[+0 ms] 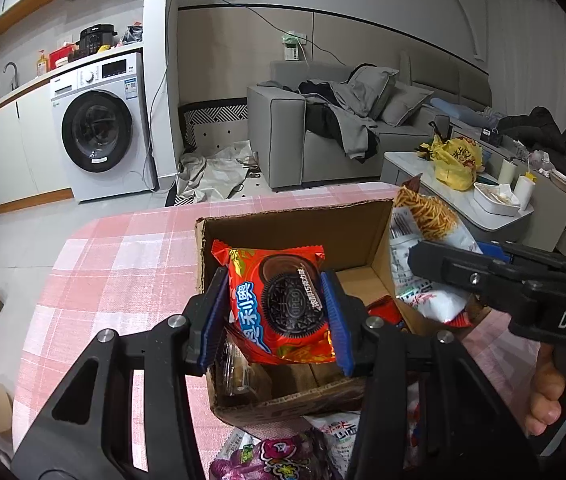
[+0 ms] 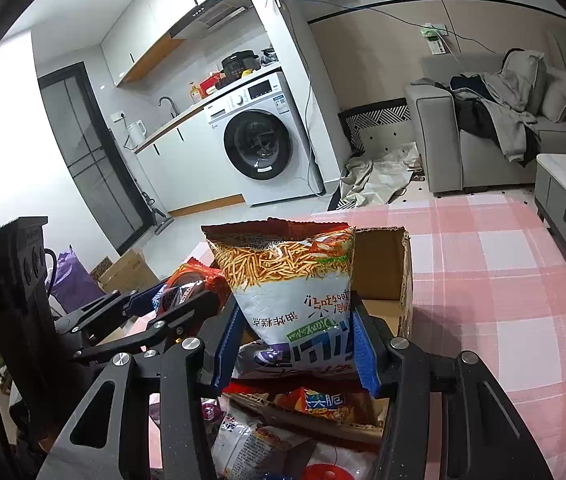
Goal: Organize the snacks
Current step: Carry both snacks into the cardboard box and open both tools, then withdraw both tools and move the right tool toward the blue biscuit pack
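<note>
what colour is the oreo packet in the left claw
Mostly red-orange, with blue lettering and a black cookie pictured on it. The Oreo packet shows best in the left wrist view.

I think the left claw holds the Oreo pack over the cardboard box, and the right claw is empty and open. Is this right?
Not quite. The right claw is not empty: the right wrist view shows it shut on a bag of fried sticks. The rest stands: the left claw holds the Oreo pack over the cardboard box.
</note>
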{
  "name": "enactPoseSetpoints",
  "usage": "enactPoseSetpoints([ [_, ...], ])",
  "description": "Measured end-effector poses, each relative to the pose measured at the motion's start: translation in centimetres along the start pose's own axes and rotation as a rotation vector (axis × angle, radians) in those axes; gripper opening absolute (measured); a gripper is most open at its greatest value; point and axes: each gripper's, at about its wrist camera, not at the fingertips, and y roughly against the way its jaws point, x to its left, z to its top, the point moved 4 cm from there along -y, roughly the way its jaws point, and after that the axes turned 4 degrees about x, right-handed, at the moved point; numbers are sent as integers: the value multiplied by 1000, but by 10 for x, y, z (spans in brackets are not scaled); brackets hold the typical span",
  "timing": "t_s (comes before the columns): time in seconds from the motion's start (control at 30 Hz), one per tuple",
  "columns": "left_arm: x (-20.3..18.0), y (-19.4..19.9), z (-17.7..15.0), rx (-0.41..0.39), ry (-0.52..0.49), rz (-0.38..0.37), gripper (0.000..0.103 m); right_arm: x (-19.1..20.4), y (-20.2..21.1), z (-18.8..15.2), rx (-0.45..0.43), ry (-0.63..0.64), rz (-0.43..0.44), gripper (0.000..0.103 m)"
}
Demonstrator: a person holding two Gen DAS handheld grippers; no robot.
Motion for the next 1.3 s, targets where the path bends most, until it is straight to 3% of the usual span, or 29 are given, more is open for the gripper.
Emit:
enactPoseSetpoints([
  [0.93,-3,-43,-15,49,-23,-27,42,1,-24,1,33,27,-73,53],
  [1.0,-2,-39,-13,49,-29,-41,44,5,-17,1,13,51,-81,59],
  [1.07,-4,-34,-14,49,-31,-56,52,7,-9,2,-6,60,-74,72],
  [1.13,-4,-28,-13,56,-37,-50,78,6,3,3,-18,62,-78,83],
  [1.17,-4,-25,-13,58,-40,-44,81,6,8,2,-21,67,-83,92],
  [1.3,-3,-1,-16,34,-44,-51,86,2,34,-4,-37,77,-95,102],
])
